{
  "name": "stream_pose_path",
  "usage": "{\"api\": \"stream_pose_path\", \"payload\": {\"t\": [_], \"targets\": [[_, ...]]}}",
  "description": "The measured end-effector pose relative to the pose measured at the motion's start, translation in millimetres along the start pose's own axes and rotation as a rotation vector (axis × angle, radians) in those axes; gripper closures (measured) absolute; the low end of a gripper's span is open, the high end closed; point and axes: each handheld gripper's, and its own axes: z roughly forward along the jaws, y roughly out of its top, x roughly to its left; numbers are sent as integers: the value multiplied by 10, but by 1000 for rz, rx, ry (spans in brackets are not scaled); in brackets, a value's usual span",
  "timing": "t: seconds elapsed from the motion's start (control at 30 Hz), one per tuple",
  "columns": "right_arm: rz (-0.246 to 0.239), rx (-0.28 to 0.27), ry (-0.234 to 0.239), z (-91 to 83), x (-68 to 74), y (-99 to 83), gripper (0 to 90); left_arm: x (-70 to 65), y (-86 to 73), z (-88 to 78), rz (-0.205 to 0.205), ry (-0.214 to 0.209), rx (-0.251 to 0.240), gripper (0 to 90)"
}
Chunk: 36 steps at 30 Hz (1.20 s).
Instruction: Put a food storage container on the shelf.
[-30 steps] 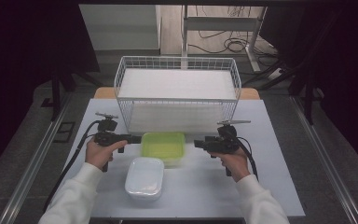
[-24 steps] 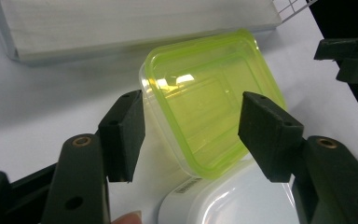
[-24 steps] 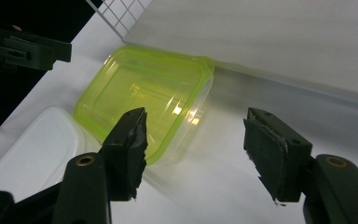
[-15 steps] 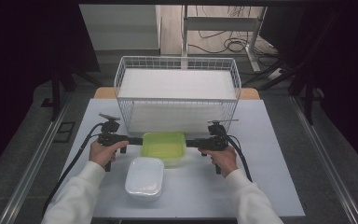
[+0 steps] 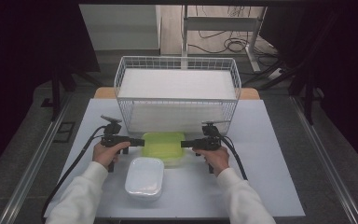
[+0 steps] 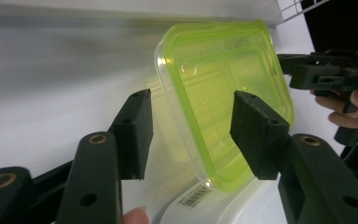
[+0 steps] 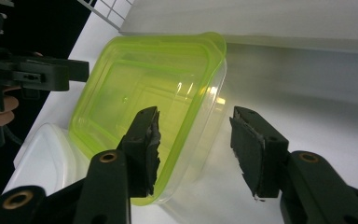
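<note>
Both grippers have closed in from the sides over the last second. The left gripper (image 5: 139, 141) and right gripper (image 5: 186, 143) now bracket the green-lidded container (image 5: 163, 146), mid-table just in front of the wire basket (image 5: 177, 100). Jaws on both are open, straddling the rim, gripping nothing yet. Looks like a two-sided lift is being set up. The clear container (image 5: 144, 177) sits nearer the person, untouched.

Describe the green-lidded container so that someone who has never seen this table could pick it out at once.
Start at the white wire basket at the table's far side. Just in front of it sits a clear plastic container with a translucent lime-green lid, flanked by the left gripper and right gripper. The nearer clear plastic container has a clear, colourless lid.
</note>
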Motion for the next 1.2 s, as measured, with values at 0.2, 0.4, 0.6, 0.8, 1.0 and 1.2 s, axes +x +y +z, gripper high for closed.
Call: {"api": "stream_pose_path", "payload": {"t": [0.2,0.4,0.6,0.8,1.0,1.2], "targets": [[36,2,7,22,-36,18,547,44,-12,57,-10,-10,25,536],[60,16,42,65,-58,10,603,91,-25,114,-39,-55,42,617],[103,34,71,148,-64,-15,729,113,-37,183,-63,-93,53,733],[107,5,47,105,-45,16,767,65,-5,164,-68,-88,15,779],[90,-12,39,68,-10,22,769,31,-14,146,-47,-84,-4,784],[55,-48,50,-15,79,63,769,-71,29,24,20,-84,-46,784]]}}
